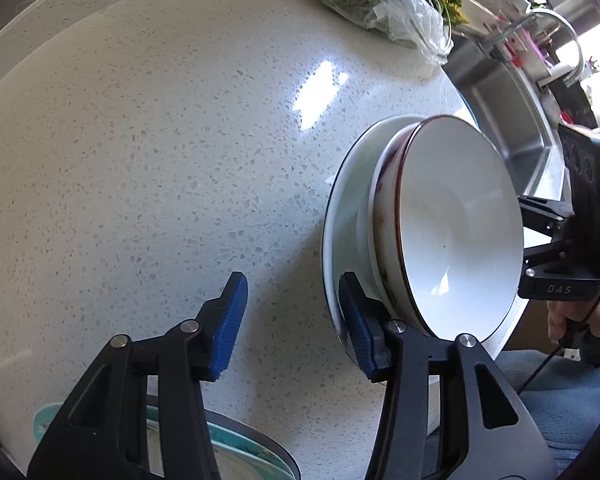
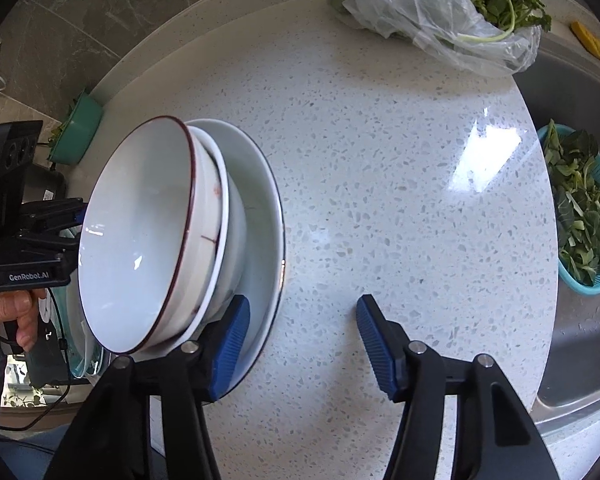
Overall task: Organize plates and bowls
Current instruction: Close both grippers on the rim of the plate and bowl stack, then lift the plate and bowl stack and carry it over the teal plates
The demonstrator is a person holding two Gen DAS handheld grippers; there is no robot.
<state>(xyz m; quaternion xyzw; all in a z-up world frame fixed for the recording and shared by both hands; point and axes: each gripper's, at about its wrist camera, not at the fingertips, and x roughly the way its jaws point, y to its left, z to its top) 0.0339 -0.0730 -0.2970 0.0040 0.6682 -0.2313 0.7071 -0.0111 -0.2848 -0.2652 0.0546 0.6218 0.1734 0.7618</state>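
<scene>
A stack stands on the speckled counter: a wide white plate (image 1: 346, 200) (image 2: 260, 184) at the bottom, a white bowl with red marks (image 1: 382, 216) (image 2: 216, 216) on it, and a red-rimmed white bowl (image 1: 460, 224) (image 2: 140, 232) on top. My left gripper (image 1: 292, 316) is open and empty, its right finger beside the plate's rim. My right gripper (image 2: 302, 340) is open and empty, its left finger over the plate's rim beside the bowls. A teal patterned plate (image 1: 236, 448) (image 2: 80, 360) lies under the left gripper.
A plastic bag of greens (image 1: 384, 0) (image 2: 440, 4) lies at the counter's far edge. A steel sink (image 1: 508, 120) (image 2: 580, 340) borders the counter, with a teal colander of leaves (image 2: 580, 216) in it. A green tub (image 2: 76, 132) stands by the wall.
</scene>
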